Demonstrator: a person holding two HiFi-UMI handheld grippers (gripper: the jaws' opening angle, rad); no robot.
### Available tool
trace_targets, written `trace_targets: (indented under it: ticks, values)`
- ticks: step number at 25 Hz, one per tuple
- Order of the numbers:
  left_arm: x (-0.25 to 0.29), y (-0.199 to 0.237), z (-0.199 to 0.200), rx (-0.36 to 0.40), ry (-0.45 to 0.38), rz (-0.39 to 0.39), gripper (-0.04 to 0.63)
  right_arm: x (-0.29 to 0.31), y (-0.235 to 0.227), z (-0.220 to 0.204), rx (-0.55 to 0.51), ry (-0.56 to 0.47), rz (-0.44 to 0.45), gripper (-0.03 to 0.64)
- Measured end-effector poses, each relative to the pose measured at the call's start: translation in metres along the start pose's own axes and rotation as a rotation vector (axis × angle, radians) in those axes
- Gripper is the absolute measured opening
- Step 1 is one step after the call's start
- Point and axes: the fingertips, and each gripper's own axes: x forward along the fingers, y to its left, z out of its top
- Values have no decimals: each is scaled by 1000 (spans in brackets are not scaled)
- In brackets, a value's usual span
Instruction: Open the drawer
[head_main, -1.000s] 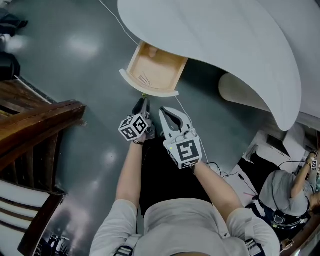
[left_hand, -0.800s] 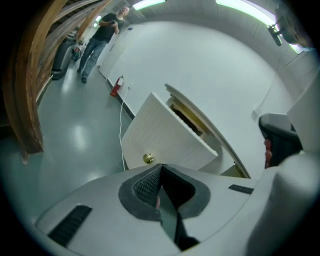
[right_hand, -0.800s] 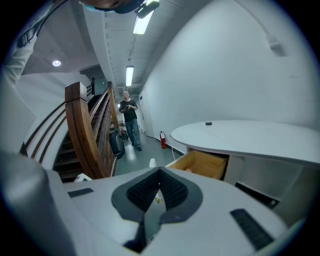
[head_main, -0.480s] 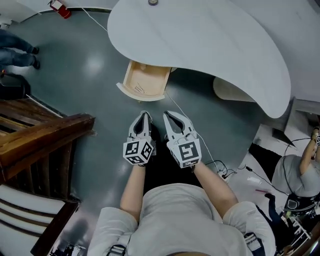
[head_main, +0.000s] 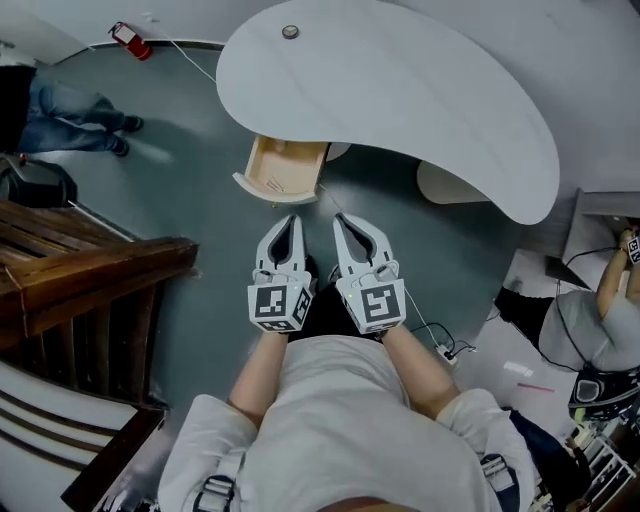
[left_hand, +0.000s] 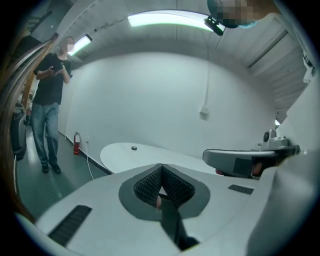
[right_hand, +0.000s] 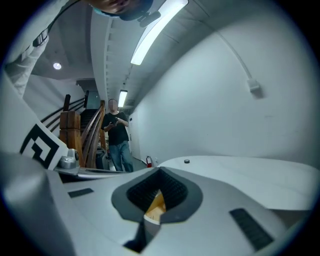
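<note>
A light wooden drawer (head_main: 285, 168) stands pulled out from under the white curved table (head_main: 400, 90), with small items lying inside it. Both grippers hang well above the floor, short of the drawer and apart from it. My left gripper (head_main: 290, 220) is shut with nothing between its pads. Beside it my right gripper (head_main: 341, 218) is also shut and empty. In the left gripper view the gripper (left_hand: 161, 172) points over the table top (left_hand: 130, 152). Through the right gripper's (right_hand: 160, 175) closed jaws a sliver of the drawer's wood (right_hand: 156, 202) shows.
A dark wooden stair rail (head_main: 90, 270) runs along the left. A person (head_main: 70, 105) stands at the far left near a red fire extinguisher (head_main: 130, 40). Another person (head_main: 590, 330) sits at the right among cables. A small round object (head_main: 290, 32) lies on the table.
Both grippers have risen and drawn back from the drawer front. The left gripper has rolled upright and its jaws have closed. The drawer stays pulled out.
</note>
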Motion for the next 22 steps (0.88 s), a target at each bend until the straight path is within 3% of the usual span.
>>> trace_targets:
  ticks: [8, 22]
  values:
    - [6, -37, 27, 41, -24, -63, 5, -20, -13, 18, -17, -27, -33, 12]
    - [30, -47, 44, 36, -28, -95, 5, -10, -28, 33, -33, -32, -39, 12]
